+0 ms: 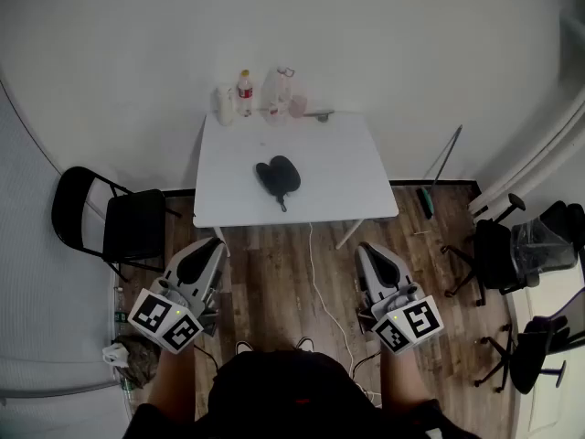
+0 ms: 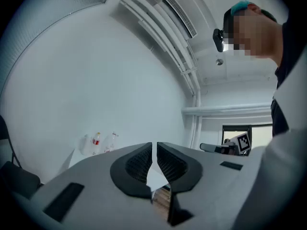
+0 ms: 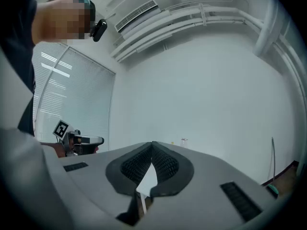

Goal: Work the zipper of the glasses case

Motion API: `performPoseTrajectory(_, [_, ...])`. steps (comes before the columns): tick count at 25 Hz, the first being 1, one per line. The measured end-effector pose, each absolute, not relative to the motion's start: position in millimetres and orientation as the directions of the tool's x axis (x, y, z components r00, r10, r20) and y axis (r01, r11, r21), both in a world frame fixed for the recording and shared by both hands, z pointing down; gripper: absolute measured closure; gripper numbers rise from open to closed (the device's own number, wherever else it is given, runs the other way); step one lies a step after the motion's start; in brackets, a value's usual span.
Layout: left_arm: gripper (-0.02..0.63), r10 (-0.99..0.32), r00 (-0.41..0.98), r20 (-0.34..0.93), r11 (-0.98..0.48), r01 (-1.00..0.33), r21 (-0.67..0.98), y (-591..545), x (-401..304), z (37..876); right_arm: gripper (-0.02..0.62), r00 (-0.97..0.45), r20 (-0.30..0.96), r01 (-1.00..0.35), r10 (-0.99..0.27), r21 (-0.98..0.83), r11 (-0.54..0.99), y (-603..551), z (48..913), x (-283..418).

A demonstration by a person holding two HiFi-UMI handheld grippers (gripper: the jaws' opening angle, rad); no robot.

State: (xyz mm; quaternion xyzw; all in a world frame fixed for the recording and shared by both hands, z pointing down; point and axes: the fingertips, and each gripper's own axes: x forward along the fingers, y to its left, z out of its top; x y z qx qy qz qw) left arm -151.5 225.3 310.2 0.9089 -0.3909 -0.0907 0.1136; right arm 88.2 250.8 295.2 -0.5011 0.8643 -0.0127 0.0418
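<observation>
Wht table [image 1: 343,167] w/ glasses case [image 1: 279,176] by wall [image 1: 137,44]; wood flr [image 1: 274,282], blk chair [image 1: 128,227].

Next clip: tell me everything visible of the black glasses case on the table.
The black glasses case lies flat near the middle of the white rectangular table. It shows two rounded lobes side by side, so it may be open; too far to tell. A thin dark tail, perhaps a strap, points toward the person. Only the table touches it.

No readable text anywhere. Marker cubes [image 1: 165,319] on left gripper [image 1: 212,245], right gripper [image 1: 367,250]: black-white square patterns only, no letters. Bottle [image 1: 245,90] on tabletop [image 1: 338,172]: red label, too small to read.
</observation>
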Motion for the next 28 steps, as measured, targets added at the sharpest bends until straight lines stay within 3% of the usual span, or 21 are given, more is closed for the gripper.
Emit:
performPoseTrajectory(19, [0.558, -0.748, 0.661, -0.066, -0.650, -0.707, 0.280, 230, -143, 313, 0.577, -0.555, -0.054, -0.823, -0.830, -0.107, 0.557, 247, 306, 91])
performPoseTrajectory(28, [0.558, -0.750, 0.659, -0.054, -0.642, -0.707, 0.297, 229, -100, 317, 0.577, -0.570, -0.025, -0.814, -0.821, -0.121, 0.568, 251, 318, 135])
